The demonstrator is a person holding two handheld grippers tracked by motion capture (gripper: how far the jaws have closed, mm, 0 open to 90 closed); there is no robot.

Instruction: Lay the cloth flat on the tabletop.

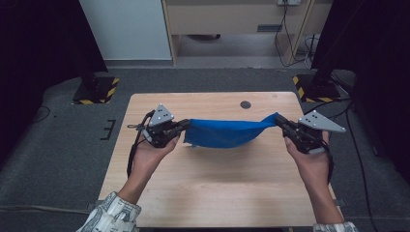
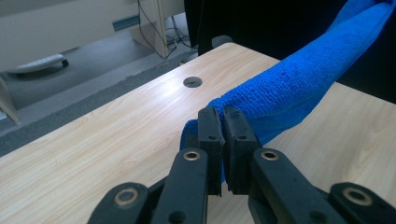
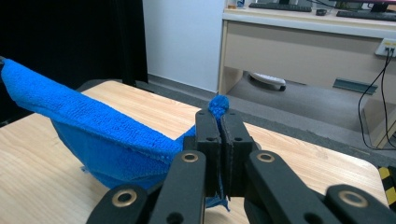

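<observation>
Overhead, both hands raised apart, left gripper (image 1: pixel 185 126) and right gripper (image 1: pixel 279 121) fingers pinching blue cloth (image 1: pixel 225 133), seemingly clear of the table (image 1: pixel 203 193)

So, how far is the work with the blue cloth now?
Done: both grippers have pinched the blue microfibre cloth, the left gripper and right gripper each shut on one end. In hand: the cloth hangs stretched between them above the wooden table, sagging in the middle. Left: probably laying it flat or folding it; neither has begun.

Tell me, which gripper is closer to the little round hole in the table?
The right gripper. The hole sits toward its end of the blue cloth, while the left gripper holds the far end.
</observation>
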